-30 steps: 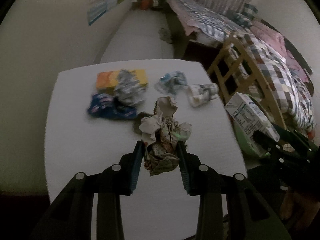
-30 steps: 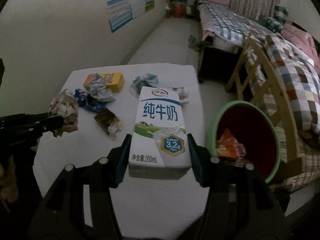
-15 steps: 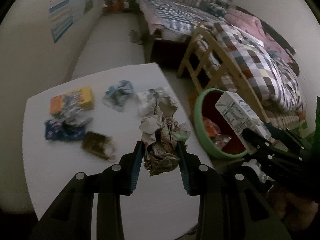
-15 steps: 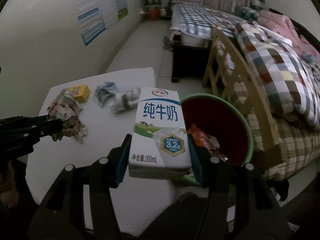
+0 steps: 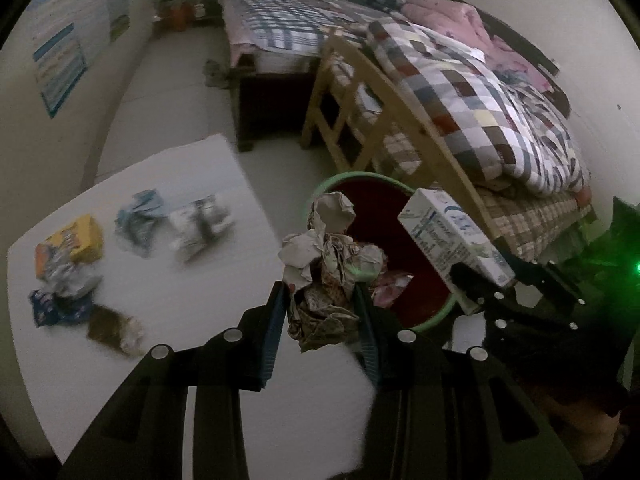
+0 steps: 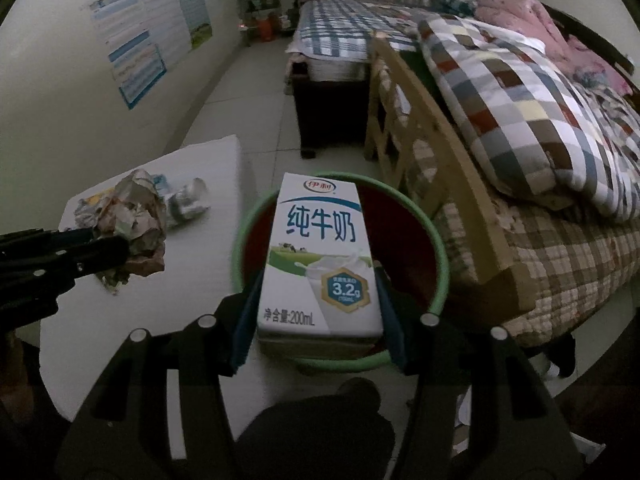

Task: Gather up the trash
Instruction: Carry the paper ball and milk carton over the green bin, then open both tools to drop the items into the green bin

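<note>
Over the green bin [image 6: 442, 256], the right gripper [image 6: 318, 316] clamps the milk carton [image 6: 318, 256]; the left gripper [image 5: 322, 320] pinches crumpled paper [image 5: 332, 264]. Best to centre each before releasing.

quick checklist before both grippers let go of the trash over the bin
1. Left gripper clamped on the crumpled paper wad: ok.
2. Right gripper clamped on the milk carton: ok.
3. Carton lined up over the mouth of the green bin: ok in the right wrist view.
4. Paper wad over the bin: not ok, in the right wrist view it hangs over the white table.
5. Room in the bin: ok, a few wrappers at the bottom.
6. Table cleared: not ok, the yellow box and other wrappers remain.
</note>
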`<state>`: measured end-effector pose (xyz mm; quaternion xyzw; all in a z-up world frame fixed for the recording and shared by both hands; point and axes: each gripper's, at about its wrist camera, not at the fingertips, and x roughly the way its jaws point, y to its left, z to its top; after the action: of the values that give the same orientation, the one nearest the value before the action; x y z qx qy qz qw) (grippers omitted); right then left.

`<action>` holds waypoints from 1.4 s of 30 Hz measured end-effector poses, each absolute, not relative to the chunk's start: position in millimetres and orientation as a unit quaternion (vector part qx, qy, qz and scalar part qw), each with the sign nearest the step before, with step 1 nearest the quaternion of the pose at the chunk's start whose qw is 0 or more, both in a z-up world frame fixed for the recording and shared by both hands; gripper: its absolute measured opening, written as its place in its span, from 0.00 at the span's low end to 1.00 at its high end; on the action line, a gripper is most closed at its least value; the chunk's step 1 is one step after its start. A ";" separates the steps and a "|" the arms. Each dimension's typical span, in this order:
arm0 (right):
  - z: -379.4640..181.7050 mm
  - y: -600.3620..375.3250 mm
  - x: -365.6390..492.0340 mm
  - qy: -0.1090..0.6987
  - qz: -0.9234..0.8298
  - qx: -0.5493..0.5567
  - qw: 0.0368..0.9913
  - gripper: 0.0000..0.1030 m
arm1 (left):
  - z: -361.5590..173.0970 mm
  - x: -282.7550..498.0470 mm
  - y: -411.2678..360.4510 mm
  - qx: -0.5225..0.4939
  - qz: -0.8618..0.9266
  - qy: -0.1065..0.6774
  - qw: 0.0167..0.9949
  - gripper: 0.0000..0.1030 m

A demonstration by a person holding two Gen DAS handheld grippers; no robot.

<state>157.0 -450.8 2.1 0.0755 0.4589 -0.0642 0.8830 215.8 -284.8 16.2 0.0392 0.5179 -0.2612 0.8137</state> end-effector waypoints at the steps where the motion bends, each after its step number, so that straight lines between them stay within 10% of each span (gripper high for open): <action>1: 0.3 -455.3 156.4 0.460 -0.067 0.078 0.882 0.51 | 15.8 216.0 -289.9 0.039 -0.264 0.519 0.812 0.31; 32: -49.8 -506.7 184.8 0.490 -0.079 0.111 0.861 0.51 | -37.2 257.1 -370.8 0.057 -0.287 0.565 0.772 0.34; 37: -53.8 -506.7 186.4 0.494 -0.082 0.104 0.859 0.54 | -36.4 260.3 -371.3 0.050 -0.282 0.562 0.776 0.54; 42: -50.0 -504.3 185.1 0.485 -0.088 0.093 0.865 0.80 | -34.2 264.2 -363.4 0.037 -0.267 0.557 0.785 0.79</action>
<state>185.0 -504.3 -50.0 0.0926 0.4854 -0.0878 0.8649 264.2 -363.4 -34.2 0.0366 0.5572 -0.2674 0.7853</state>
